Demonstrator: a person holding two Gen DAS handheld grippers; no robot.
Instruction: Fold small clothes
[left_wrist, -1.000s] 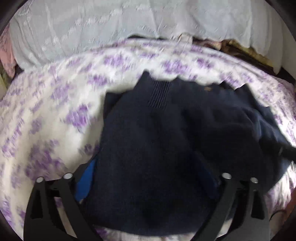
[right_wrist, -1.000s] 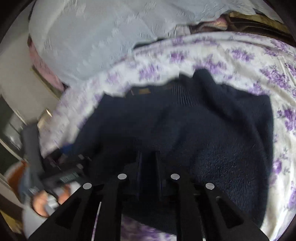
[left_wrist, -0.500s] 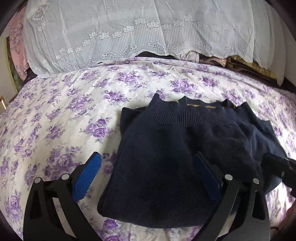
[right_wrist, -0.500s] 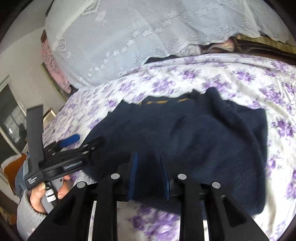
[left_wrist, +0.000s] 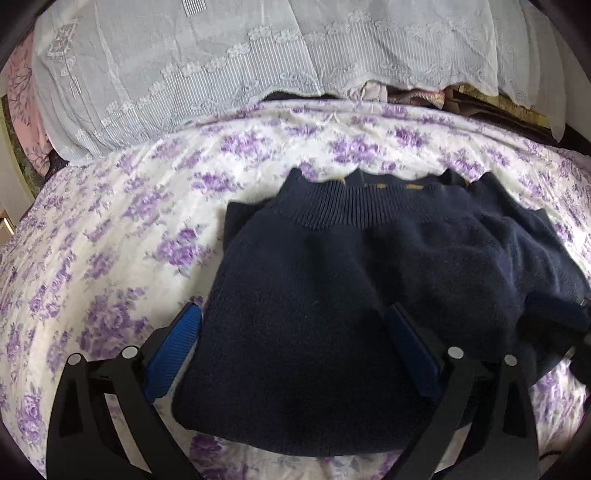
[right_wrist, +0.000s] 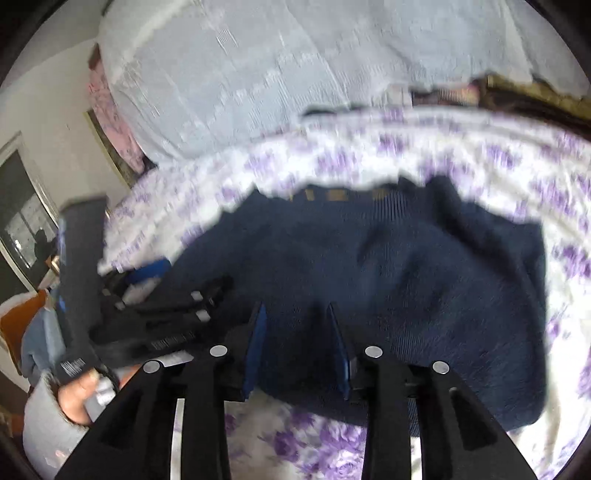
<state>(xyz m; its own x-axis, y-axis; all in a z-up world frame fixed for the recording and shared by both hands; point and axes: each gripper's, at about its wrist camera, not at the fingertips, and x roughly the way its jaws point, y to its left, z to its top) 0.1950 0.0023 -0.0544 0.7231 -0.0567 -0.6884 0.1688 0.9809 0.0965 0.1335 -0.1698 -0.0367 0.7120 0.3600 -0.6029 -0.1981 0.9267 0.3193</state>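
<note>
A navy knitted sweater (left_wrist: 362, 288) lies folded on the purple-flowered bedsheet (left_wrist: 110, 258), ribbed hem toward the pillows. My left gripper (left_wrist: 295, 325) is wide open over the sweater's near left part, holding nothing. In the right wrist view the sweater (right_wrist: 424, 280) is blurred. My right gripper (right_wrist: 297, 325) hovers over its near edge, jaws partly open, nothing between them. The left gripper (right_wrist: 166, 295) and the hand holding it show at that view's left.
A white lace-covered pillow pile (left_wrist: 258, 62) lies at the bed's head. Pink fabric (left_wrist: 22, 92) hangs at the far left. Brown and patterned clothes (left_wrist: 480, 99) lie behind at the right. A window (right_wrist: 22, 229) and wall are left of the bed.
Both grippers pulled back from the sweater. The right gripper's jaws have opened wider. The sweater stays folded on the sheet.
</note>
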